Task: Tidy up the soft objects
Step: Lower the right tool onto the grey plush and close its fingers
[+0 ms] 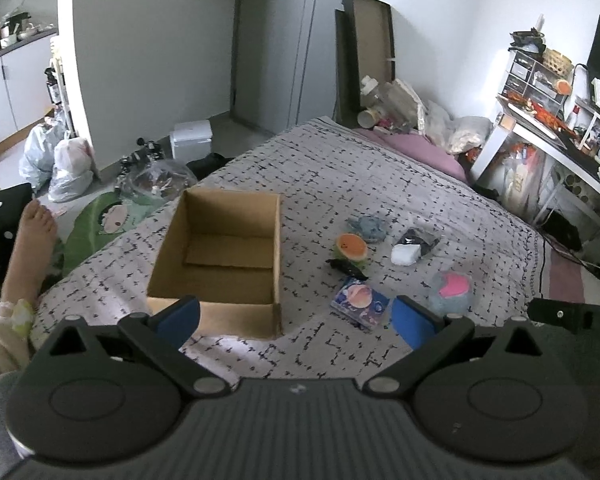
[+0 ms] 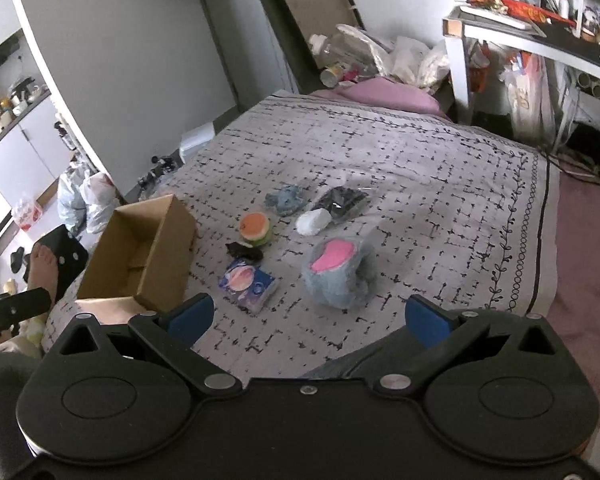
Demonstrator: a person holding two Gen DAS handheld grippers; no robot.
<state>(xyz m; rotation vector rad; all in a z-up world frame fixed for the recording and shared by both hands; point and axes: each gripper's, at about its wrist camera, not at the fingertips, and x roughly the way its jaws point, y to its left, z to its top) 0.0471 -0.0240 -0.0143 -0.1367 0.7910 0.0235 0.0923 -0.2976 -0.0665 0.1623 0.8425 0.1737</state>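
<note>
Only one bit of lettering reads

White letters "DA", cut off by the frame edge, stand on the right gripper (image 1: 572, 314)'s black body.

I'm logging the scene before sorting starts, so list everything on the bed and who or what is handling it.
Open brown cardboard box: one, on the bed's left side, nothing inside it.
Grey patterned bedspread: one, under everything.
Orange and green round plush: one, right of the box.
Small black soft item: one, just in front of that plush.
Blue printed tissue pack: one, nearest the box's near corner.
Fluffy light blue plush with pink patch: one, nearest the right gripper.
White soft roll: one, mid-bed.
Dark clear-wrapped packet: one, behind the roll.
Crumpled blue cloth: one, farthest left at back.
Bare foot: one, left of the bed.
Left gripper: open, empty.
Right gripper: open, empty.
</note>
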